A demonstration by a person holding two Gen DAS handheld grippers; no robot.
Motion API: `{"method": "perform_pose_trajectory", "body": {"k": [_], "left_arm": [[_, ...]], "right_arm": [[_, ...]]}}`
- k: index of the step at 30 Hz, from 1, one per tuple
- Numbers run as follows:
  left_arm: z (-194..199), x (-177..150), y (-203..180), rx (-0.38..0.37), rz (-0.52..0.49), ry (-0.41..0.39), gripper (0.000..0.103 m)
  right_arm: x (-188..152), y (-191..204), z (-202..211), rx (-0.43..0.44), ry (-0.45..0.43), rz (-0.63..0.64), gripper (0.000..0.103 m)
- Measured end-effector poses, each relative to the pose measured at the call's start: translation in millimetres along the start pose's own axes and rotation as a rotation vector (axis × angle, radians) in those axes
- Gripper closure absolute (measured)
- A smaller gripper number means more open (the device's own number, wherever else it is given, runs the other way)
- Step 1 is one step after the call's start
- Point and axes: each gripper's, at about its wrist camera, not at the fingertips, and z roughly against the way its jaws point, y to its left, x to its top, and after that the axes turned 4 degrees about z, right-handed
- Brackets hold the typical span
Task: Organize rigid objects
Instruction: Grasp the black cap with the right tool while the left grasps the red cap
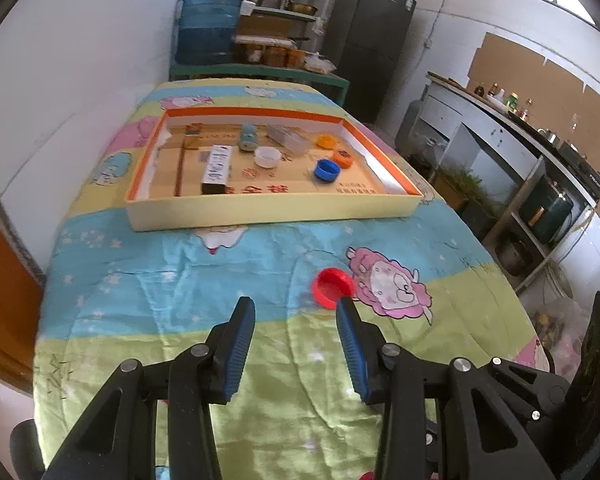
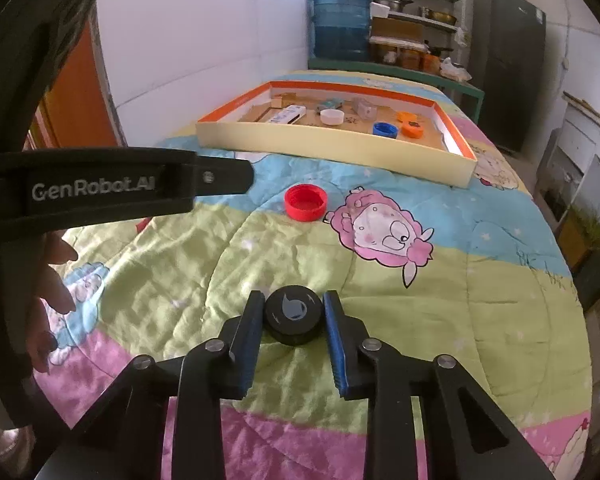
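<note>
Black, round and plastic, a bottle cap with a grey drop mark on top (image 2: 294, 314) sits on the cartoon-sheep quilted cloth (image 2: 440, 320) covering the bench, pinched between the two blue-padded fingers of the right hand-held gripper (image 2: 294, 312), whose pads touch its sides. Nearer the shallow cream cardboard tray with an orange inner rim (image 1: 260, 212) lies a red plastic bottle cap (image 1: 333, 287), open side up on the cloth, well short of the tray's front wall. The left hand-held gripper (image 1: 296, 312) hangs over the cloth with its fingers spread and nothing between them; one fingertip is just beside the red cap. Inside the tray rest a blue cap (image 1: 326, 169), two orange caps (image 1: 343, 158), a white cap (image 1: 267, 156) and a small black-and-white carton (image 1: 217, 168).
</note>
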Motion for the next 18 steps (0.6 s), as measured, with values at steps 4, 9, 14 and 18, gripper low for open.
{"method": "perform_pose_trajectory", "body": {"k": [4,9,14,18], "left_arm": [[-14.1,4.4,-9.0,-0.02,-0.026,0.039,0.061],[-37.9,8.4,-22.2,-0.044,-0.068,0.096,0.061],[-54.8,8.6,-31.8,0.002,-0.115,0.107,0.061],[-60.1,11.4,-36.8,0.027,-0.145,0.105,0.061]], "right_arm": [[-0.9,-7.2,2.8,-0.007,-0.005,-0.021,0.073],[-3.7,-29.5,11.4,-0.068,-0.022,-0.06,0.073],[-8.1,-54.0,22.1,-0.104,-0.035,-0.133,0.073],[-9.5,-61.2,25.2,-0.105,-0.041,-0.156,0.073]]}}
